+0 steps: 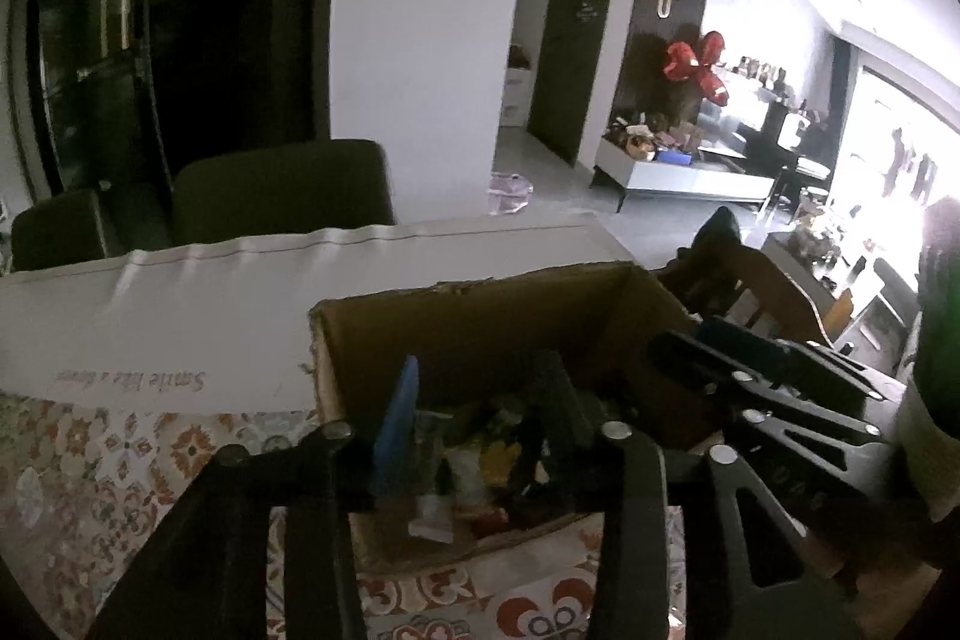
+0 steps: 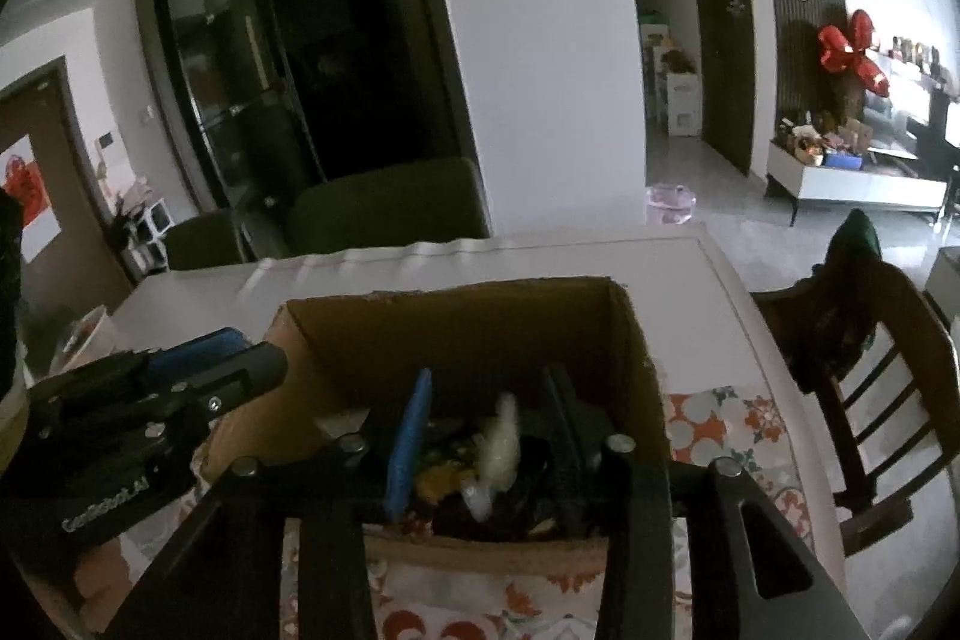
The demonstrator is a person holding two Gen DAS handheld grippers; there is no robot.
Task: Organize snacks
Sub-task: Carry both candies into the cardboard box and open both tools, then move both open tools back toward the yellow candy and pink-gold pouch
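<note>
An open cardboard box (image 1: pixel 480 316) (image 2: pixel 456 334) stands on the patterned tablecloth and holds several snack packets (image 1: pixel 474 460) (image 2: pixel 456 472) in a dark heap. My left gripper (image 1: pixel 480 400) hovers over the box with its fingers apart and nothing between them. My right gripper (image 2: pixel 486 400) also hovers over the box, open; a pale yellowish packet (image 2: pixel 501 451) lies blurred between the fingers, free of both pads. The right gripper shows in the left wrist view (image 1: pixel 750 370) at the box's right side. The left gripper shows in the right wrist view (image 2: pixel 198 370) at the box's left side.
A white cloth (image 1: pixel 240 292) covers the far table half; the patterned tablecloth (image 1: pixel 120 460) covers the near half. Dark chairs (image 1: pixel 282 190) stand behind the table. A wooden chair (image 2: pixel 870 358) stands at the table's right edge.
</note>
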